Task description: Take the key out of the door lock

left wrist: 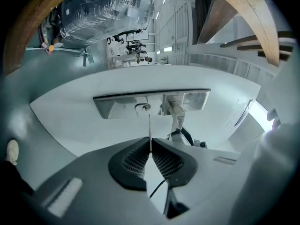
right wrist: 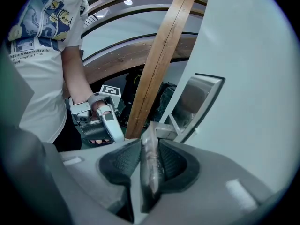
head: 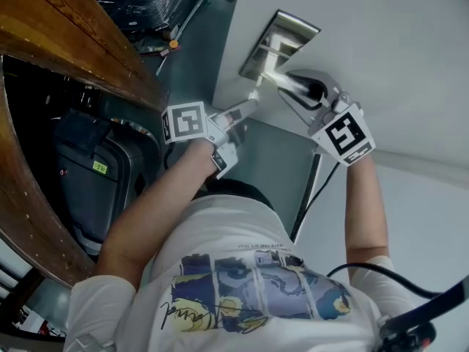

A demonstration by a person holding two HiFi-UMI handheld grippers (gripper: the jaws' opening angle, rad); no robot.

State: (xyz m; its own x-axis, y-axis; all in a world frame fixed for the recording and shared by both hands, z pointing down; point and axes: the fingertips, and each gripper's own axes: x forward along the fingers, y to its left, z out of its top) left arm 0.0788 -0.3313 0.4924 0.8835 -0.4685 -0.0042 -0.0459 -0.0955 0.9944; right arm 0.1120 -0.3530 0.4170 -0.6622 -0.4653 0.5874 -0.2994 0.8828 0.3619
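Risk: the key is pinched edge-on at the very pad tips of the left gripper. If it is pulled off the keyhole axis, the blade could bind or slip out and be dropped. The right gripper is clamped on the door handle; if the lever is pressed or the door swung, alignment would be lost. The key runs straight ahead from the near-closed left jaws to the keyhole in the lock plate. Whether its tip sits inside cannot be told.
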